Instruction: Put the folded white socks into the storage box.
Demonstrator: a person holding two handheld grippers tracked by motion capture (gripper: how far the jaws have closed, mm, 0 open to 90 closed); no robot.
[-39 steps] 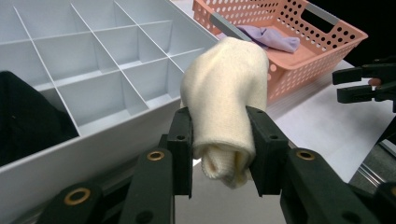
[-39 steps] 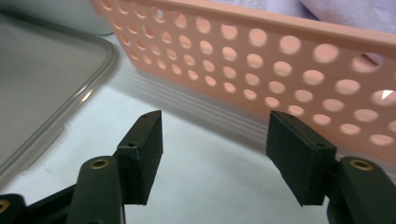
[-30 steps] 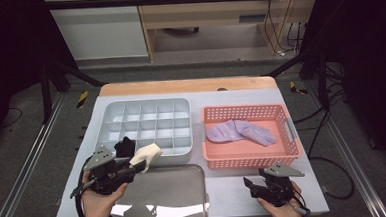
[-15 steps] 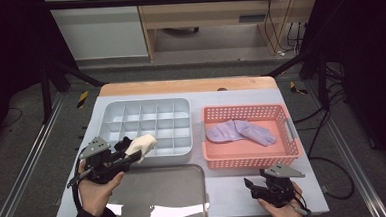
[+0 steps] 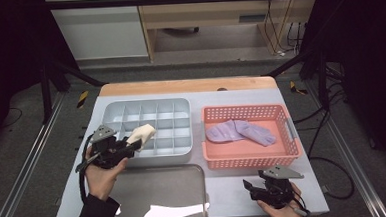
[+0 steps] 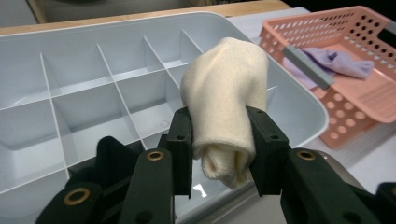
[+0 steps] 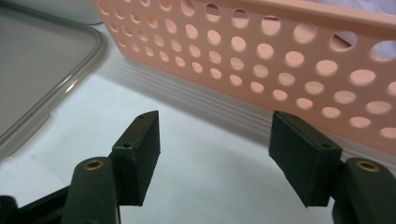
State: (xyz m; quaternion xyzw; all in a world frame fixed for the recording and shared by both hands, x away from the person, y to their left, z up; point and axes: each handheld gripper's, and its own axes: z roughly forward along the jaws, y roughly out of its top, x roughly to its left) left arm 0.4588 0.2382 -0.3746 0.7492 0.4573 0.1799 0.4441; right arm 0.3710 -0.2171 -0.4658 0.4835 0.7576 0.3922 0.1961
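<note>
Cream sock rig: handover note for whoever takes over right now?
Left tongs: shut on the rolled cream sock, held over the near edge of the grey divided tray.
Right tongs: open, holding nothing, near the pink basket.
Purple socks lie in the basket.
Done: cream sock rolled and gripped.
Left: probably set it into a compartment, then handle the purple ones.

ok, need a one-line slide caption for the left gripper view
Left gripper clamps a rolled cream sock over the near edge of the grey compartment tray; pink basket with purple socks beyond.
</note>
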